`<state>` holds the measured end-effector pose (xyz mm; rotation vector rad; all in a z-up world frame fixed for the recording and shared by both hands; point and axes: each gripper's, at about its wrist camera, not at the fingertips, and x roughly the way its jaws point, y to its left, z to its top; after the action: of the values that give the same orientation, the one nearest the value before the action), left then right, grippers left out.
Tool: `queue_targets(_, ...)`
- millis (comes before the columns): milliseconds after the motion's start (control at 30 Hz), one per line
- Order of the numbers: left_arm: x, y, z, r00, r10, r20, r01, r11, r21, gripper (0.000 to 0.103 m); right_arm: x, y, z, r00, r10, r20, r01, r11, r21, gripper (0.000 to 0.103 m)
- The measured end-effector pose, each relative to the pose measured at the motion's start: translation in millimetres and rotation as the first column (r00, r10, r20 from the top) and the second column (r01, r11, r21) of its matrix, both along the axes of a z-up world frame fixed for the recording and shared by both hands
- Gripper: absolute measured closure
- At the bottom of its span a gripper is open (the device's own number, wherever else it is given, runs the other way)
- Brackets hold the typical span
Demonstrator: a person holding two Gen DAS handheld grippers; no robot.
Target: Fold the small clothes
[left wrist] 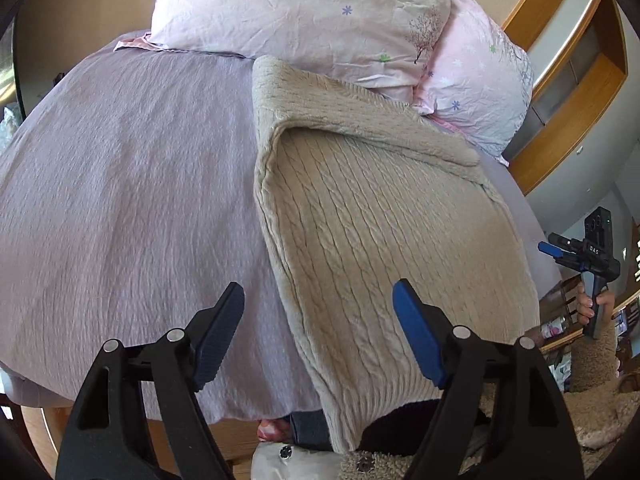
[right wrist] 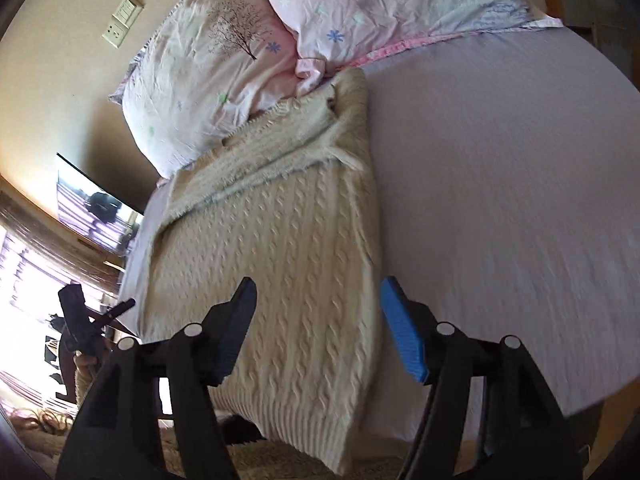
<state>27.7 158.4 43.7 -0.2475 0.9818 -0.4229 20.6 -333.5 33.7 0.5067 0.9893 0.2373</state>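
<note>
A cream cable-knit sweater [left wrist: 384, 216] lies folded lengthwise on the lilac bed sheet [left wrist: 120, 184], its top part folded over near the pillows and its ribbed hem hanging over the bed's near edge. My left gripper [left wrist: 318, 312] is open and empty, held above the sweater's left edge. In the right wrist view the sweater [right wrist: 276, 248] lies left of centre, and my right gripper [right wrist: 316, 304] is open and empty above its near right part. The right gripper also shows in the left wrist view [left wrist: 576, 256], off the bed's right side.
Two pink floral pillows [left wrist: 304, 16] lie at the head of the bed, touching the sweater's far end. A wooden headboard shelf [left wrist: 576, 92] stands at the right. A TV [right wrist: 96, 208] and a bright window [right wrist: 24, 280] are at the left. Fluffy fabric [left wrist: 600, 412] lies below the bed edge.
</note>
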Motion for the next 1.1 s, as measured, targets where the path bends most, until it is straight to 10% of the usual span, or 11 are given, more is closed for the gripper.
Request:
queue_targets(133,-7.2,-7.6,-6.8,0.998,-0.028,-0.053,0.028,1.000,0.001,0.038,-27.1,0.8,-26.4,0.993,0.027,-0.112,-0.025,0.999,0.021,0.070)
queue_targets(800,-49.6,-8.6,-48.9,0.962,-0.029,-0.271,-0.008,0.991,-0.134,0.048,-67.4,11.5,-84.1,0.967,0.186,-0.173,-0.110,0.921,0.375,0.079)
queue_targets(900,-44.9,-7.9,-59.4,0.956,-0.044,-0.289,-0.020,0.977,-0.214,0.049,-65.6,15.2,-88.8,0.963,0.210,-0.168,-0.129,0.909,0.396,0.095)
queue_targets(967,-46.0,-9.5,-64.3,0.946,-0.090,-0.310,-0.005,0.956,-0.293,0.090,-65.3,19.0,-84.2,0.964,0.219,-0.152,-0.145,0.908,0.392,0.096)
queue_targets(1100,-49.7,-11.5,-52.5,0.945,-0.144,-0.293,0.015,0.915,-0.403,0.094,-64.8,19.6,-51.7,0.969,0.237,-0.074,-0.190,0.900,0.392,0.096)
